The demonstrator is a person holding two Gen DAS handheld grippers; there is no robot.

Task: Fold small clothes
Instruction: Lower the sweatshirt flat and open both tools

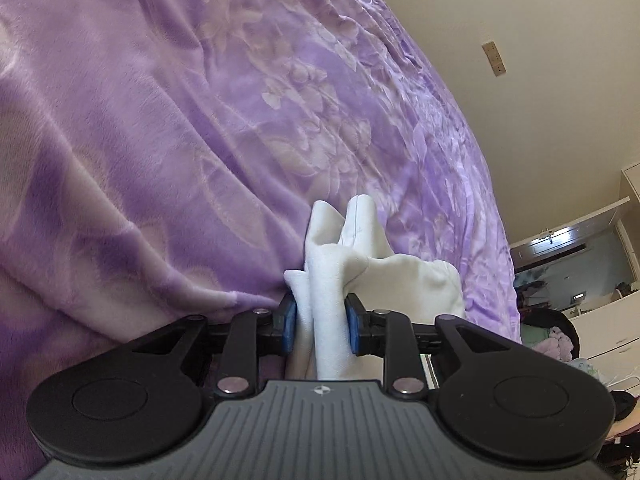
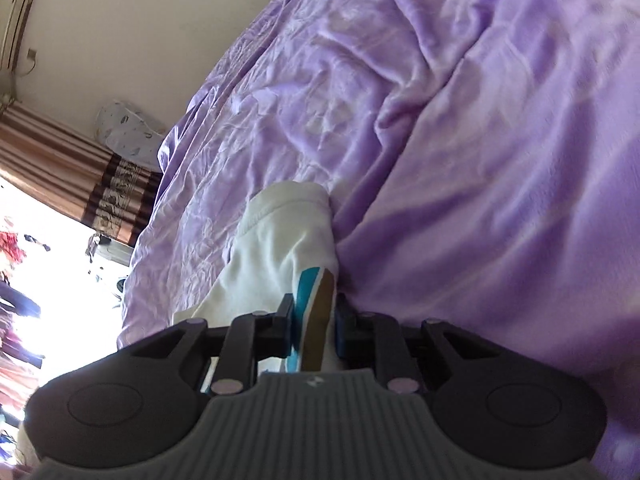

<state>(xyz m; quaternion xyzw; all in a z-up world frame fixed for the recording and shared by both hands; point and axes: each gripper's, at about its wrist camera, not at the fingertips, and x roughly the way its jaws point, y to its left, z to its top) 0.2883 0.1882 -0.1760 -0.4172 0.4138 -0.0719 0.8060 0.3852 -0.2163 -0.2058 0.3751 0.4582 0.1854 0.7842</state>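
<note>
A white garment (image 1: 352, 264) lies bunched on a purple blanket (image 1: 168, 128) that covers the bed, and both grippers have hold of it. In the left wrist view, the left gripper (image 1: 321, 326) has its jaws part open, with a thick twisted fold of the white cloth filling the gap between the blue pads (image 1: 353, 330); the cloth touches both pads, so the fold is held. Beyond the jaws the garment rises in two soft peaks, and a broader flap spreads toward the blanket's right edge, near where the blanket drops off the bed. Past that edge stand a pale wall (image 1: 520, 40) with a socket plate (image 1: 494, 58) and white cabinets (image 1: 608, 320). In the right wrist view, the right gripper (image 2: 314, 330) has its jaws narrowly open and pinched on another part of the same garment, where a teal stripe (image 2: 306, 292) and a brown stripe (image 2: 322, 312) run side by side between the pads. From there the white cloth runs forward over the blanket to a stitched hem (image 2: 276, 210), which rests against a deep crease in the blanket. Toward the blanket's left edge hang a striped brown curtain (image 2: 68, 160) and a bright window (image 2: 48, 248), and a patterned pillow (image 2: 128, 132) sits by the wall.
</note>
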